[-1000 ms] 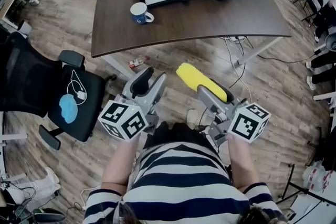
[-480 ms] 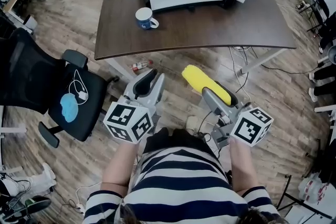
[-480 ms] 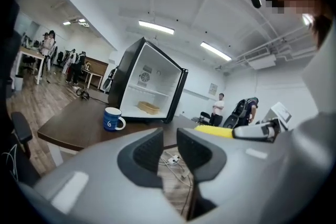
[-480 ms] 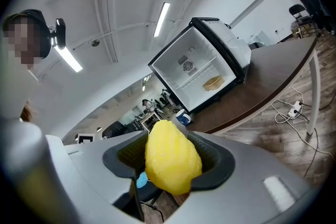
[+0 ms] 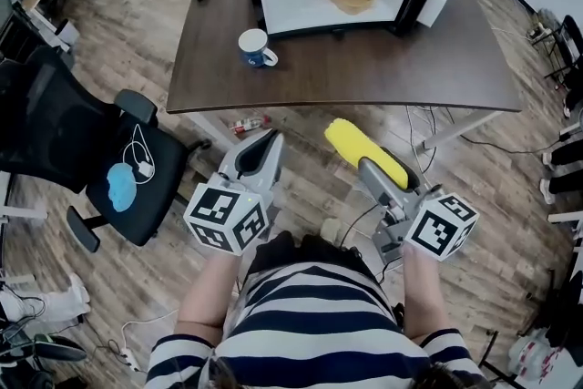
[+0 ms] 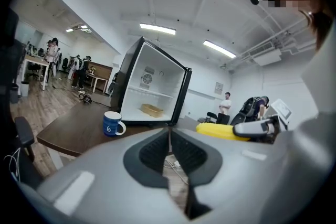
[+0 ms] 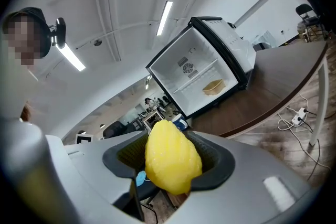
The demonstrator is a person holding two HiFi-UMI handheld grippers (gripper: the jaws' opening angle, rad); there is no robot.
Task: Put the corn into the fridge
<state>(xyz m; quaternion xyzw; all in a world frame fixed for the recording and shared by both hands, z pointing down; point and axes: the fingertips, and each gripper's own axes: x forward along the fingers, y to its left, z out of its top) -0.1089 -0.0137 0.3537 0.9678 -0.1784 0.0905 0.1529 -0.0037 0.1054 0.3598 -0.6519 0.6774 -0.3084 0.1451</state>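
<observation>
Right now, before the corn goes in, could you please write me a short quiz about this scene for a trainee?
1. True or false: the left gripper has its jaws together with nothing between them.
2. What does the right gripper hold? A) a bottle B) the corn C) a cable
3. Name the thing that stands on the table in front of the open fridge.

Key: 1 true; 2 B; 3 the blue mug.
</observation>
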